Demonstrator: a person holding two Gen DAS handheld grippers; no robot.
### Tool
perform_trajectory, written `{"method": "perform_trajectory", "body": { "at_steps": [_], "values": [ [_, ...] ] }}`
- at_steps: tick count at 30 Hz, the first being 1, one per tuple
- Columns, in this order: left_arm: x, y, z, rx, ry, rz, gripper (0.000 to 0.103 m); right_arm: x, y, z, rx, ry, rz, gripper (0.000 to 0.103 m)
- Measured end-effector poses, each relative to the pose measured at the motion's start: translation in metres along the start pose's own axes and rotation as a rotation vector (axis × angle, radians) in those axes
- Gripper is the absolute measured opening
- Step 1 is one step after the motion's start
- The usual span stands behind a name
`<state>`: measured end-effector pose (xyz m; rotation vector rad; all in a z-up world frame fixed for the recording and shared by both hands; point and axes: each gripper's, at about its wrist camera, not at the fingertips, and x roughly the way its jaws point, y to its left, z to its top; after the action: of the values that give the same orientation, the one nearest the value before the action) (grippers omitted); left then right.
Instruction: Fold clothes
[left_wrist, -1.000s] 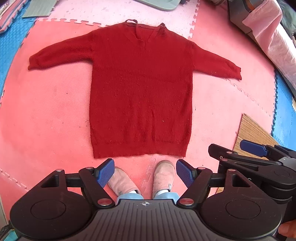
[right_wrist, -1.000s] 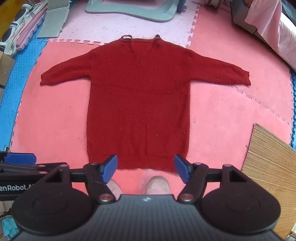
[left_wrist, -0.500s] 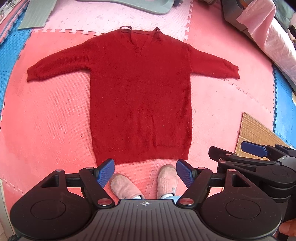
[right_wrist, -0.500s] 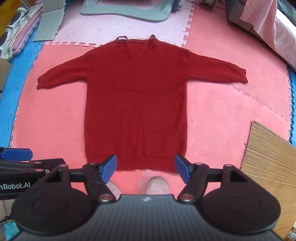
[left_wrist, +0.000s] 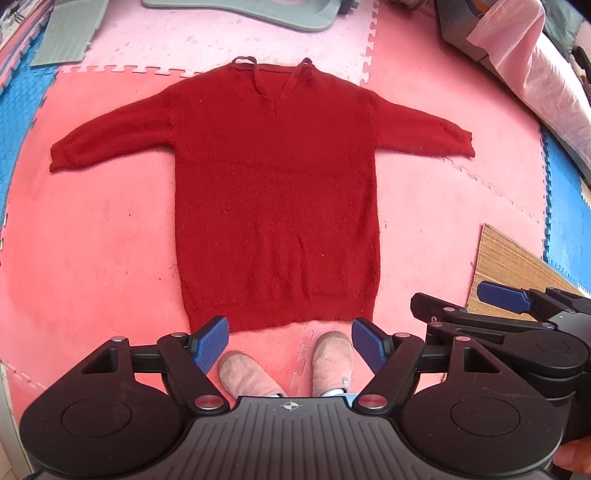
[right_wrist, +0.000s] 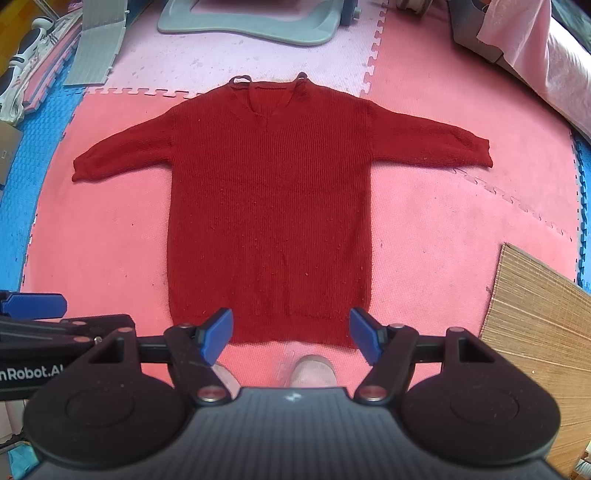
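Note:
A dark red knitted sweater (left_wrist: 273, 192) (right_wrist: 269, 206) lies flat and face up on the red foam floor mat, sleeves spread to both sides, V-neck at the far end, hem nearest me. My left gripper (left_wrist: 290, 343) hangs high above the hem, pointing down, jaws open with nothing between them. My right gripper (right_wrist: 291, 334) hovers beside it over the hem, also open and empty. The right gripper shows at the right edge of the left wrist view, and the left gripper at the left edge of the right wrist view.
A person's feet in pink slippers (left_wrist: 332, 354) stand just below the hem. A bamboo mat (right_wrist: 535, 314) lies at the right. Blue mat tiles (right_wrist: 26, 177) border the red ones. A grey plastic base (right_wrist: 251, 18) and pink cloth (right_wrist: 535, 55) sit at the far side.
In the left wrist view the sweater has slid slightly downward and the feet sit lower. The right wrist view is almost unchanged. Both grippers stay open.

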<state>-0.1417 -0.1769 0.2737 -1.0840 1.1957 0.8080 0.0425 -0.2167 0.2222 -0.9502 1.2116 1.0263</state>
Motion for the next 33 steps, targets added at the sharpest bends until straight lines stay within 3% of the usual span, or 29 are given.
{"method": "perform_trajectory", "body": {
  "at_steps": [22, 33],
  "values": [
    [-0.011, 0.015, -0.004, 0.006, -0.016, -0.002, 0.075, -0.003, -0.003, 0.006, 0.008, -0.027, -0.032, 0.071],
    [-0.022, 0.034, 0.010, -0.016, -0.057, -0.016, 0.076, -0.015, -0.013, 0.025, 0.034, -0.057, -0.038, 0.071]
  ]
}}
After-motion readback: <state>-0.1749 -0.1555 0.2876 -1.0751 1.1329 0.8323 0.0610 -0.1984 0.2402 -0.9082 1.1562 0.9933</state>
